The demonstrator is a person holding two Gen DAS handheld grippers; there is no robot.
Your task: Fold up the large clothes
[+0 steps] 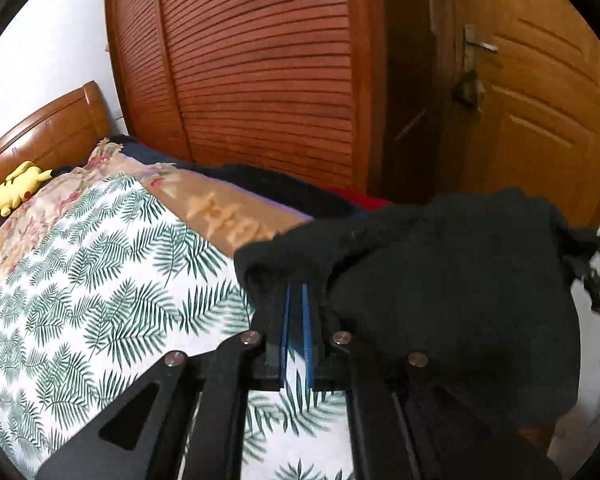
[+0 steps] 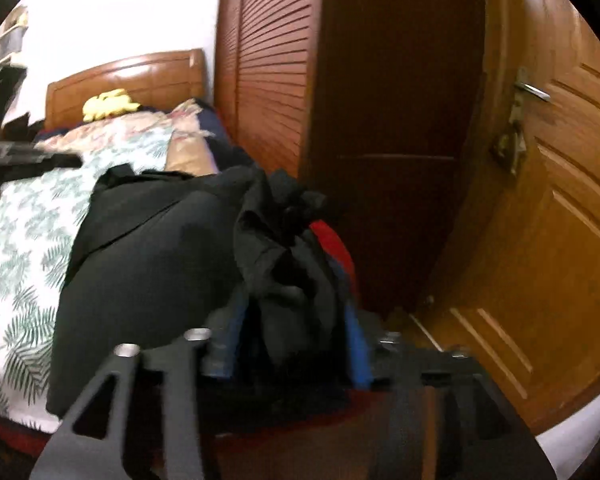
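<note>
With our left gripper [image 1: 296, 300] clenched on the black garment [image 1: 440, 280] at frame centre above the bed [image 1: 100, 280], and our right gripper [image 2: 292, 320] spread with cloth bunched between, we should lower it flat and smooth.

I see matt black cloth in the garment [image 1: 460, 272]; leaf-print cotton-like bedsheet [image 1: 80, 280] at left; glossy slatted wood on the far wardrobe [image 1: 260, 60]; lacquered wooden door [image 2: 560, 200] right.
</note>
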